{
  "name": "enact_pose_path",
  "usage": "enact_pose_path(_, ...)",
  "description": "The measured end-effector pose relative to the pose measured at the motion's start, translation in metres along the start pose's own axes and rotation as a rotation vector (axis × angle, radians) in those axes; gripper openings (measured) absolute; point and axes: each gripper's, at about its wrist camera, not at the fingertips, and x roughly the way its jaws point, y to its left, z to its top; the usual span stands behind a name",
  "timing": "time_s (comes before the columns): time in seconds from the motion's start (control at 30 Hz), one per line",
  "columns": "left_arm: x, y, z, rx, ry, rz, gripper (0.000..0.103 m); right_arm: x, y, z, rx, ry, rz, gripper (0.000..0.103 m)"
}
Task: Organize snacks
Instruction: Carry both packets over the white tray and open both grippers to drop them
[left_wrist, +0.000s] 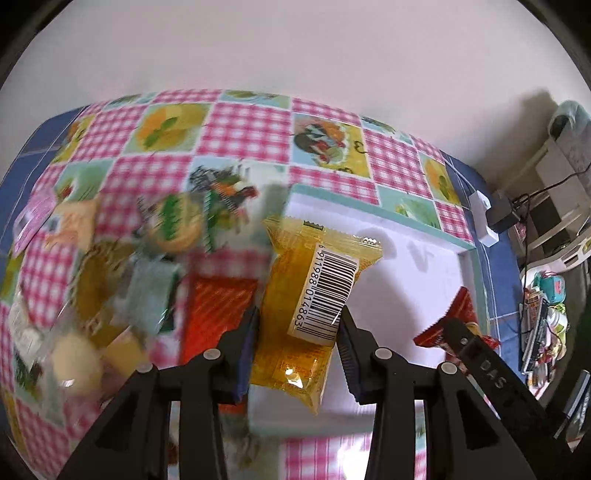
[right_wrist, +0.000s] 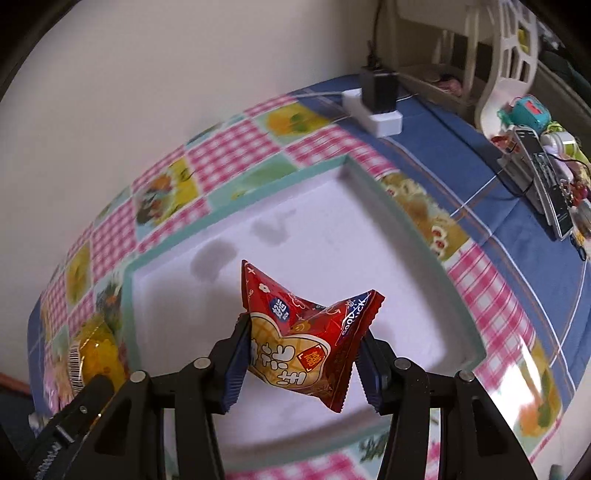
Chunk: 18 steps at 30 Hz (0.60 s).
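My left gripper (left_wrist: 299, 332) is shut on a yellow snack packet (left_wrist: 295, 354) with a barcode label, held above the left edge of the white tray (left_wrist: 413, 258). My right gripper (right_wrist: 301, 365) is shut on a red snack packet (right_wrist: 306, 339) with a heart print, held above the middle of the white tray (right_wrist: 332, 229). The tray has a mint green rim and nothing lies in it. The red packet also shows in the left wrist view (left_wrist: 461, 314). The yellow packet also shows in the right wrist view (right_wrist: 98, 350). A blurred pile of loose snacks (left_wrist: 122, 277) lies left of the tray.
The table has a pink checked cloth (left_wrist: 240, 125) over a blue cloth (right_wrist: 480, 184). A white power strip with a black adapter (right_wrist: 376, 99) sits behind the tray. Remote controls and small toys (right_wrist: 546, 173) lie at the right. A white wall stands behind the table.
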Motion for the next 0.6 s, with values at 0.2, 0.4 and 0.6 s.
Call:
enact_pose_path(0.2,0.023,-0.014,0.021,0.003,-0.015,-0.015,0.043,0.005,-0.002,0.017,-0.004,-0.071,-0.026,0.055)
enact_pose_path(0.4,0.031,-0.025,0.028,0.036,-0.038,-0.001,0.046,0.012,0.001,0.027,-0.009,-0.086,-0.023,0.055)
enact_pose_path(0.6,0.020,-0.020,0.031,0.020,-0.047,0.004,0.079,0.014,-0.001,0.025,-0.006,-0.067,-0.016,0.055)
